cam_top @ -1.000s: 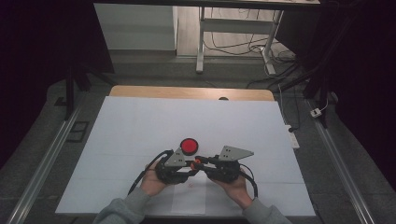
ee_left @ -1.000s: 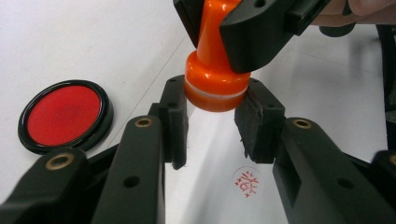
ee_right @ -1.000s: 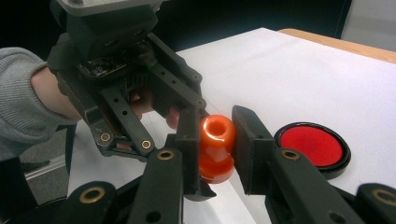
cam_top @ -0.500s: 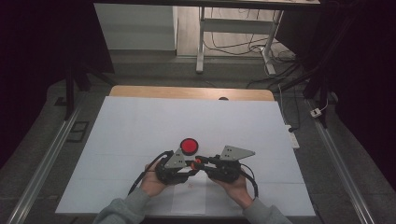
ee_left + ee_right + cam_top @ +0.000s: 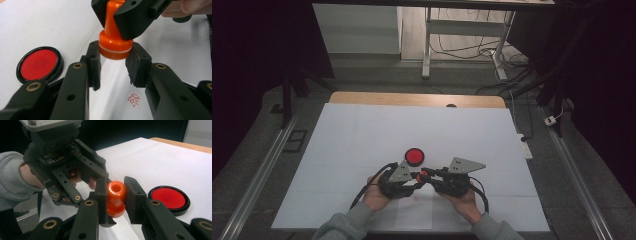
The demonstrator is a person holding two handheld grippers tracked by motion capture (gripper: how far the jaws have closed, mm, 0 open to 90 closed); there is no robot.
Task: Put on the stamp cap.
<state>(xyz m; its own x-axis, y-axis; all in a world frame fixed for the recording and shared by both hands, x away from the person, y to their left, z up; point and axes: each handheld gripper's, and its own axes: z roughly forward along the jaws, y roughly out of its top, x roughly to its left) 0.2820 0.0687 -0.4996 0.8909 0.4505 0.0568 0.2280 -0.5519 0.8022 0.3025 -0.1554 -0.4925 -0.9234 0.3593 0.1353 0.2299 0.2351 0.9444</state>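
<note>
An orange stamp [image 5: 115,47] hangs just above the white paper [image 5: 362,140], between both grippers. My right gripper [image 5: 116,183] is shut on its narrow handle. My left gripper [image 5: 116,48] has its pads against both sides of the wide base, with no gap showing. In the high view the two grippers meet tip to tip near the table's front, left gripper [image 5: 416,176] and right gripper [image 5: 429,174], with the stamp [image 5: 423,174] between them. A round red ink pad [image 5: 414,156] in a black rim lies just beyond them. A red stamped mark [image 5: 133,98] shows on the paper below the stamp.
The white paper covers most of the wooden table [image 5: 412,98]. Metal rails [image 5: 257,185] run along both sides of the table. Cables trail from both grippers toward the person's hands [image 5: 374,197].
</note>
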